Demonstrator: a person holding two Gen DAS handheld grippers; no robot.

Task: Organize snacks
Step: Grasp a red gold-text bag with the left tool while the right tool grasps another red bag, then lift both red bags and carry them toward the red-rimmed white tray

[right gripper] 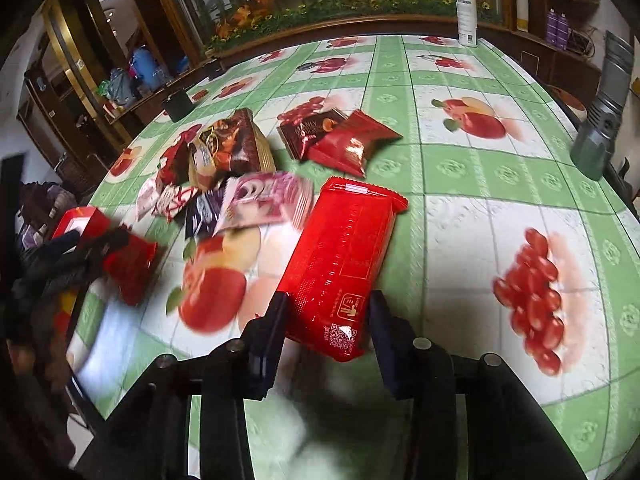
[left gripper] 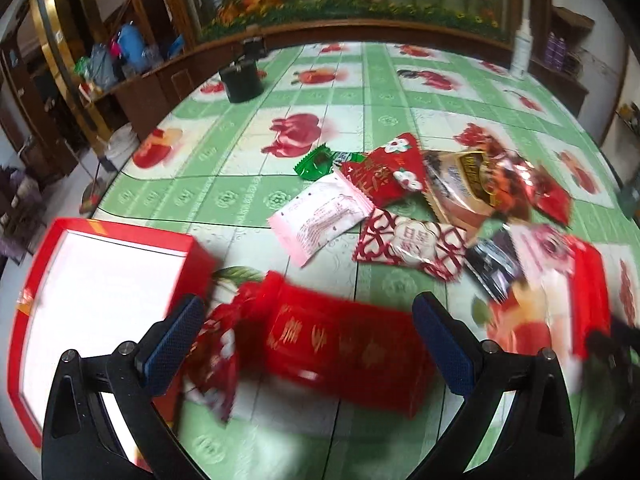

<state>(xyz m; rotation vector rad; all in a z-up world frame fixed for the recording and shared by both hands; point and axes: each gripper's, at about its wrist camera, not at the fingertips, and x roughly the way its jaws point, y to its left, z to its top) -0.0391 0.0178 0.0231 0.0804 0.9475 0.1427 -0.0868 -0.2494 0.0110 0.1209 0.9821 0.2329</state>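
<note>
A blurred red packet with gold characters [left gripper: 344,340] lies on the green fruit-print tablecloth between the wide-apart fingers of my left gripper [left gripper: 310,308], which is open; neither pad presses on it. An open red box with a white inside [left gripper: 100,280] sits just to its left. My right gripper [right gripper: 328,300] is shut on the near end of a long red packet [right gripper: 348,248], with both pads against its sides. A pile of mixed snack packets [left gripper: 400,200] lies beyond, among them a pink-white one [left gripper: 320,216] and a brown one [right gripper: 232,148].
A black cup [left gripper: 242,82] stands at the far left of the table and a white spray bottle [right gripper: 466,14] at the far edge. A grey metal object [right gripper: 596,140] sits at the right edge. The table edge [right gripper: 86,320] drops off at the left.
</note>
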